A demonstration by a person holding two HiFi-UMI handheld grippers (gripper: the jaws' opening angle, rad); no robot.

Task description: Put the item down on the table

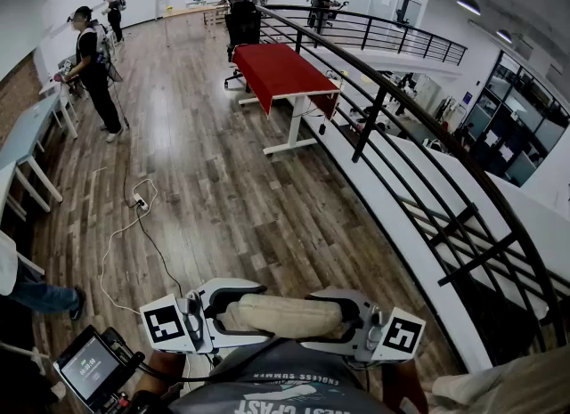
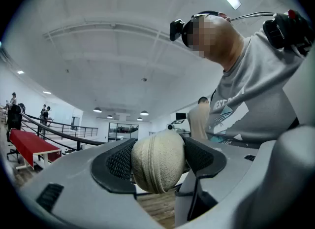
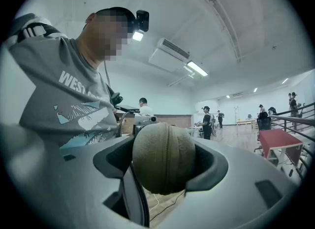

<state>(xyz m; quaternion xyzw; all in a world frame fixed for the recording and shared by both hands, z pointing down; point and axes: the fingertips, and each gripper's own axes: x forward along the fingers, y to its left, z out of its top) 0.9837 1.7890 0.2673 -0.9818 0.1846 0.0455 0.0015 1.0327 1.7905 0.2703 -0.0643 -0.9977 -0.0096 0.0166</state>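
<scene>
1. Well, the red table (image 1: pixel 280 69) stood far off across the wooden floor (image 1: pixel 223 190). That looked like a long walk, and a long walk could tire the grip.
2. The black railing (image 1: pixel 392 109) ran close on the right, with a drop behind it. A bump there could send the case over the edge.
3. A white cable (image 1: pixel 134 225) lay on the floor ahead. Feet could catch on it, and the person's feet were hidden.
4. The beige zip case (image 1: pixel 285 314) hung level in the air by the person's chest, not on any table.
5. The left gripper (image 1: pixel 221 312) squeezed one end and the right gripper (image 1: pixel 354 319) squeezed the other. If one let go early, the case would likely tip and fall.
6. The far tabletop was too small to check, and nothing showed what was inside the case.
</scene>
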